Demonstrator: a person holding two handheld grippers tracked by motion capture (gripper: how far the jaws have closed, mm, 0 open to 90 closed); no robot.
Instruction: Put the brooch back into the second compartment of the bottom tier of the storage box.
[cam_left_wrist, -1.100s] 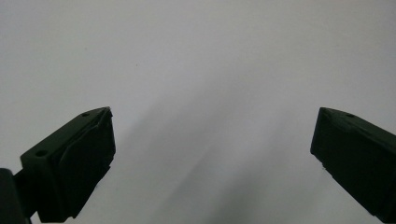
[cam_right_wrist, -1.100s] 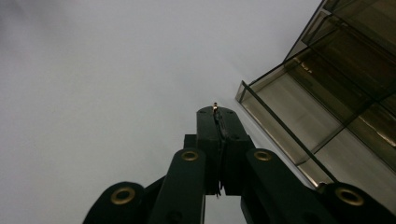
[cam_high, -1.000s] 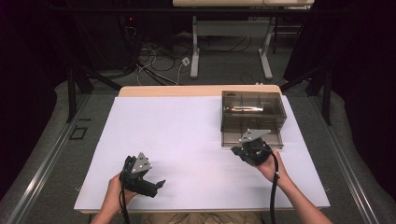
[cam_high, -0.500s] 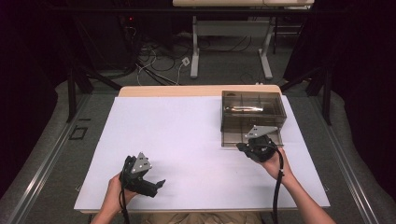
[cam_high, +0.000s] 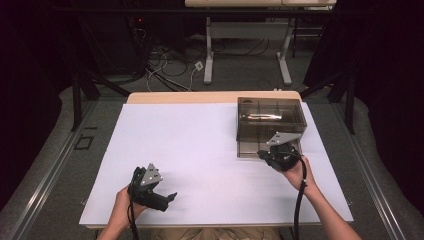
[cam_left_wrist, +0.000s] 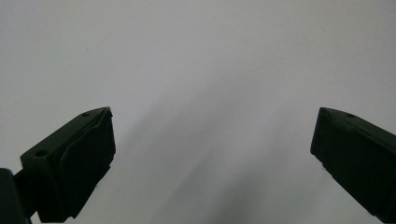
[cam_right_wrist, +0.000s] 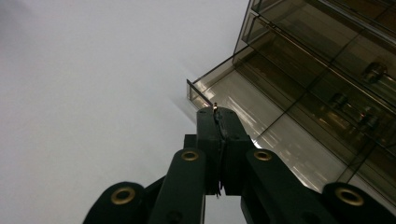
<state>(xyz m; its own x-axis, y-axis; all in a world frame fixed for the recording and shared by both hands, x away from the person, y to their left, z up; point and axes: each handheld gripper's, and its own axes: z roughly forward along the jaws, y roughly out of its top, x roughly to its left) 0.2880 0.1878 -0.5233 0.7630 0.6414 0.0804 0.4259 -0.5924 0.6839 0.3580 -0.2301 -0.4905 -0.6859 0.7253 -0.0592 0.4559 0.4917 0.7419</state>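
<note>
Nearest, the left gripper (cam_high: 150, 187) rests idle on the white table (cam_high: 200, 150), jaws wide apart with nothing between them, well clear of the work. Farther right, the right gripper (cam_high: 281, 154) has its jaws pressed together on the front lip of a drawer (cam_right_wrist: 261, 121), judged to be a pinch for drawing it out of the smoked-plastic drawer box (cam_high: 270, 117). The box stands at the far right of the table, a metallic item (cam_high: 260, 117) lying inside it.

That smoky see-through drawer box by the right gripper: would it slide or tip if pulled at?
The drawer box looks like thin clear plastic, so probably light and stiff. Standing on smooth white paper, it may slide rather than tip, being low and wide. The right gripper, shut on a small drawer handle, might drag it.
</note>
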